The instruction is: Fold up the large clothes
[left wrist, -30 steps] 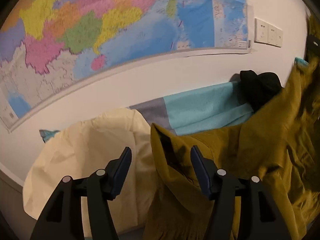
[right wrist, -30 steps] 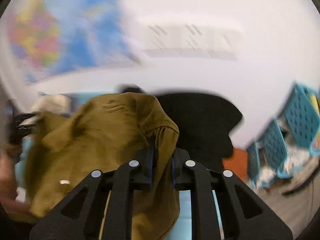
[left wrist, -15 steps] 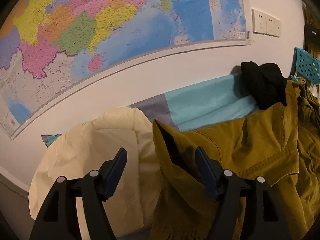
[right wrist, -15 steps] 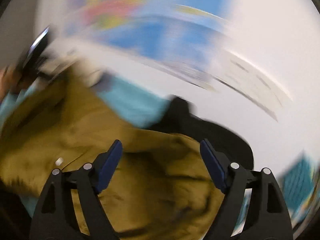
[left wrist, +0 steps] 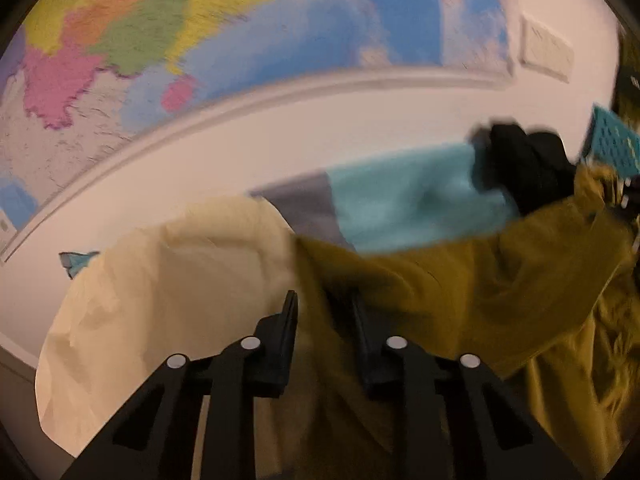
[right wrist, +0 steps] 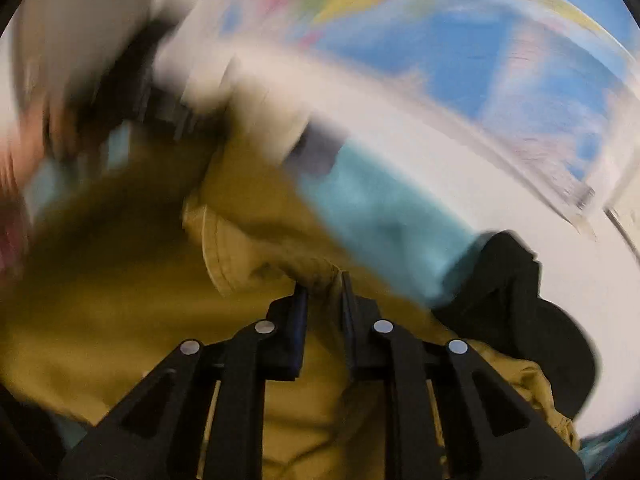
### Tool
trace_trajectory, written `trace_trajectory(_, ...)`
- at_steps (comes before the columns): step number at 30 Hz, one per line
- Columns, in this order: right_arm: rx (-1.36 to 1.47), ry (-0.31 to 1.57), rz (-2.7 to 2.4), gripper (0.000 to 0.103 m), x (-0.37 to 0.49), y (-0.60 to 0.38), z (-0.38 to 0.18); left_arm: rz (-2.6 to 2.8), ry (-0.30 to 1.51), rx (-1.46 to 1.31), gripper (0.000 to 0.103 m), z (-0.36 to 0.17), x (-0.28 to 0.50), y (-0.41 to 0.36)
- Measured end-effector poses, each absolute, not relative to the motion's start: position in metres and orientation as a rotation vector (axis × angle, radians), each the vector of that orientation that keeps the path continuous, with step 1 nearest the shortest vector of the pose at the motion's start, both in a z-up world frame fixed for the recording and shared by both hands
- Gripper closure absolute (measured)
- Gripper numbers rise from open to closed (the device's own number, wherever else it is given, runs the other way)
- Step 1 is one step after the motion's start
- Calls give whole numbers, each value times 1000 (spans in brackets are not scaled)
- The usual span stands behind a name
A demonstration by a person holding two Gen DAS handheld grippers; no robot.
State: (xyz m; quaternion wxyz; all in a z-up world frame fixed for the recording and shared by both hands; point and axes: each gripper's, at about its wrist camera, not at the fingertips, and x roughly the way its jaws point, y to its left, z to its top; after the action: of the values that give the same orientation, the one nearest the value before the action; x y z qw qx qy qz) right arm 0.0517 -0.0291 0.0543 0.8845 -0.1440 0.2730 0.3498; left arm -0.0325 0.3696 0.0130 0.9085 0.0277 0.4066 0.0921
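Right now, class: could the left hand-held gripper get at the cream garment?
Probably yes: the cream garment lies uncovered beside the left hand-held gripper, but that gripper is shut on the olive jacket and must release first.

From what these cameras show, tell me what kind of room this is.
Probably a bedroom or spare room at home: a big colored wall map, wall sockets, and clothes heaped on a teal sheet, including an olive jacket and a cream garment.

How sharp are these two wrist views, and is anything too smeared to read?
Left wrist: mild motion blur, yet the map, cream cloth and olive jacket read fine. Right wrist: heavy smear, worst upper left; only the right gripper and nearby jacket fabric stay crisp.
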Motion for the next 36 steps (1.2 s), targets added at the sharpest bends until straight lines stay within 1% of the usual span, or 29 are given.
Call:
trace_trajectory(2, -42, 567, 683, 88, 92, -65, 84, 208, 811, 8, 83, 25, -25, 385)
trace_trajectory(3, 71, 581, 642, 88, 116, -82, 89, 209, 810, -18, 83, 28, -20, 391)
trace_trajectory(6, 269, 669, 524, 88, 176, -105, 76, 272, 817, -71, 79, 33, -1, 413)
trace_trajectory(8, 342, 783, 446, 87, 212, -105, 47, 255, 833, -92, 70, 33, 5, 418)
trace_trajectory(9, 366, 824, 407, 87, 226, -101, 32, 249, 840, -98, 63, 32, 4, 418)
trace_trajectory(10, 393, 854, 395, 88, 236, -98, 20, 244, 842, -89, 53, 32, 1, 416)
trace_trajectory(11, 434, 859, 401, 88, 242, -96, 11, 220, 847, -80, 48, 31, -4, 413)
trace_trajectory(13, 432, 843, 408, 84, 241, -88, 11, 188, 850, -69, 45, 32, -15, 408)
trace_trajectory(14, 399, 825, 404, 81, 237, -83, 15, 154, 866, -56, 41, 31, -23, 402)
trace_trajectory(15, 373, 805, 406, 65, 232, -79, 21, 127, 870, -51, 39, 32, -31, 396)
trace_trajectory(16, 359, 785, 415, 53, 224, -78, 28, 108, 865, -51, 39, 33, -39, 390)
trace_trajectory(17, 350, 765, 417, 48, 215, -78, 35, 86, 863, -48, 35, 32, -44, 386)
trace_trajectory(18, 333, 742, 409, 39, 205, -78, 42, 68, 865, -39, 33, 31, -53, 378)
trace_trajectory(19, 308, 708, 407, 34, 188, -79, 51, 48, 871, -31, 33, 30, -62, 370)
trace_trajectory(20, 295, 679, 429, 33, 174, -81, 57, 40, 874, -24, 33, 30, -68, 363)
trace_trajectory(22, 282, 657, 506, 28, 150, -80, 61, 18, 873, -7, 27, 27, -88, 346)
trace_trajectory(24, 242, 668, 553, 25, 124, -72, 61, -19, 870, 13, 26, 21, -110, 327)
trace_trajectory(26, 197, 702, 615, 25, 95, -61, 48, -45, 883, 40, 21, 15, -128, 308)
trace_trajectory(27, 177, 722, 638, 24, 77, -58, 40, -60, 894, 67, 17, 10, -140, 297)
trace_trajectory(29, 127, 761, 687, 24, 47, -47, 23, -72, 909, 98, 16, -2, -153, 283)
trace_trajectory(32, 73, 776, 719, 24, 13, -30, 5, 15, 1001, 141, 16, -32, -176, 266)
trace_trajectory(34, 74, 765, 729, 21, -3, -28, 1, 94, 1039, 131, 29, -44, -186, 269)
trace_trajectory(35, 82, 765, 736, 21, -10, -27, -1, 127, 1059, 89, 32, -49, -194, 274)
trace_trajectory(36, 96, 765, 749, 21, -15, -26, -3, 147, 1057, 56, 45, -49, -200, 279)
